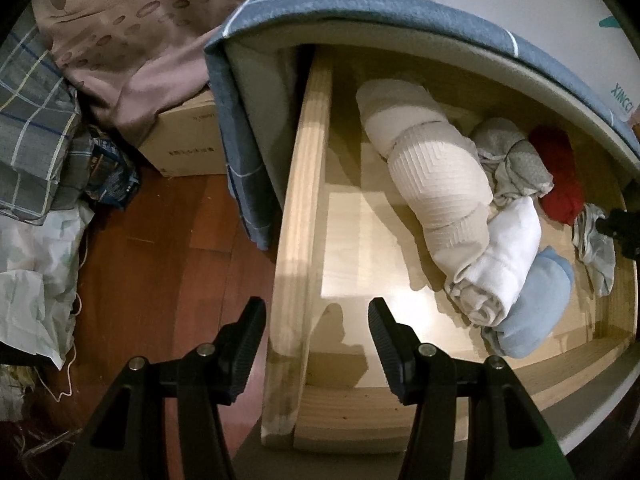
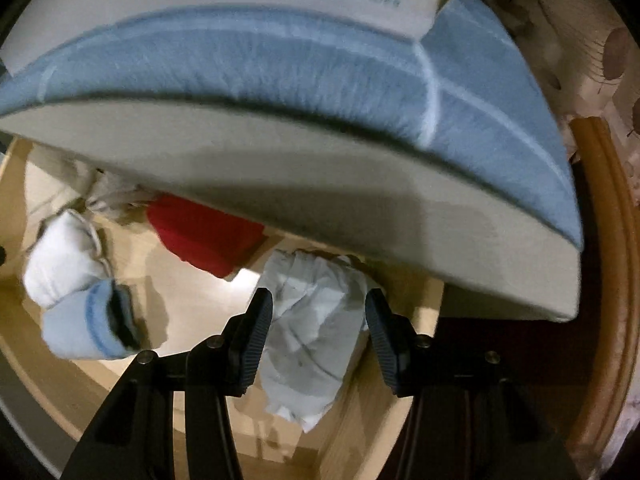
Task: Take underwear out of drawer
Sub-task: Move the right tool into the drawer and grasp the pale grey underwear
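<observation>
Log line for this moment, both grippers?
left gripper: open, over drawer side | right gripper: open, astride pale grey garment | nothing lifted

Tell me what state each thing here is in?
Wooden drawer: pulled open.
Pale grey-white crumpled underwear: lying in the drawer, between the right gripper's fingers.
Right gripper: jaws apart around it, grip unclear.
Left gripper: open, empty, straddling the drawer's side wall.
Red cloth: bunched, untouched.

Both grippers point steeply downward. The left gripper (image 1: 316, 320) holds its jaws spread wide with nothing between them. The right gripper (image 2: 318, 312) has its jaws flanking crumpled pale cloth.
</observation>
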The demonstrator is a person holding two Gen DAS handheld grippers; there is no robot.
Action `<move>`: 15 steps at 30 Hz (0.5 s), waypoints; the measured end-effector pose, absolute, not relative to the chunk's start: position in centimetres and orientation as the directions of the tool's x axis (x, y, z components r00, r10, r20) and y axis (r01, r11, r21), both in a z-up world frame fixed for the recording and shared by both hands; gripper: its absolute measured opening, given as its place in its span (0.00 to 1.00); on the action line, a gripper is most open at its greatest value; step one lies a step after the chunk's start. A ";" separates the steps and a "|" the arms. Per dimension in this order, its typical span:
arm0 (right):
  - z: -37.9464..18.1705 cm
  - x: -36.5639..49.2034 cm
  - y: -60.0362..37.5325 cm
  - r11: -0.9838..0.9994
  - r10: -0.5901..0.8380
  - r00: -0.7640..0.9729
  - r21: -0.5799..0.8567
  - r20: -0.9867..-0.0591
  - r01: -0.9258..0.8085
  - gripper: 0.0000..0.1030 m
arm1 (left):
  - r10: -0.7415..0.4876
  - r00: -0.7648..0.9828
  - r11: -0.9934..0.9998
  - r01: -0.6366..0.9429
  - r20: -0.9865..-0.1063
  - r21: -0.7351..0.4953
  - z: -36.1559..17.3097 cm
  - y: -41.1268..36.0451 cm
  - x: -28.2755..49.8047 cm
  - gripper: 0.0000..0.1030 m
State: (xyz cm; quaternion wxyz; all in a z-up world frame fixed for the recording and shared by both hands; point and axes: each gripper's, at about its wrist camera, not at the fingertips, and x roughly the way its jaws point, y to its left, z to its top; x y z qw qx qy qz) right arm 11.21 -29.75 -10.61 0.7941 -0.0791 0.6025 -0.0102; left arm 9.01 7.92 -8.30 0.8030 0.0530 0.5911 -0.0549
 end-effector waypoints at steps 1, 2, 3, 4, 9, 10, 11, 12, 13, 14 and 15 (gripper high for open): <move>-11.1 11.2 -29.7 0.987 -0.114 0.256 -0.139 -0.960 -0.084 0.44 | -0.027 0.294 0.988 0.152 -0.955 0.019 -8.3 7.8 8.9 0.53; -11.6 11.1 -29.6 0.986 -0.116 0.240 -0.140 -0.964 -0.086 0.44 | -0.026 0.291 0.988 0.152 -0.956 0.019 -8.4 7.7 8.9 0.53; -12.2 10.9 -29.4 0.987 -0.108 0.215 -0.131 -0.971 -0.093 0.45 | -0.026 0.290 0.989 0.150 -0.957 0.018 -8.4 7.7 8.8 0.53; -12.4 10.8 -29.2 0.988 -0.101 0.205 -0.122 -0.973 -0.096 0.45 | -0.028 0.290 0.988 0.150 -0.957 0.017 -8.4 7.7 8.8 0.53; -12.8 9.6 -28.0 0.989 -0.018 0.137 -0.038 -0.990 -0.140 0.45 | -0.028 0.289 0.989 0.149 -0.957 0.017 -8.5 7.8 8.8 0.53; -12.9 9.3 -27.7 0.987 -0.005 0.119 -0.024 -0.993 -0.158 0.46 | -0.027 0.287 0.989 0.147 -0.958 0.016 -8.4 7.8 8.9 0.53; -12.9 9.0 -27.2 0.983 0.002 0.101 -0.016 -0.995 -0.185 0.46 | -0.028 0.289 0.989 0.145 -0.957 0.014 -8.4 7.7 8.8 0.53; -12.9 8.7 -26.9 0.980 0.002 0.093 -0.016 -0.996 -0.198 0.45 | -0.030 0.288 0.989 0.145 -0.957 0.012 -8.4 7.8 8.8 0.53; -13.0 8.4 -26.6 0.978 0.009 0.078 -0.008 -0.997 -0.208 0.46 | -0.031 0.287 0.989 0.145 -0.957 0.012 -8.4 7.8 8.8 0.53; -13.0 8.2 -26.4 0.977 0.013 0.066 -0.001 -0.998 -0.213 0.46 | -0.030 0.287 0.989 0.145 -0.957 0.012 -8.4 7.8 8.8 0.53; -13.1 7.9 -25.9 0.975 0.013 0.054 0.001 -0.998 -0.224 0.47 | -0.029 0.287 0.989 0.145 -0.958 0.013 -8.4 7.8 8.8 0.53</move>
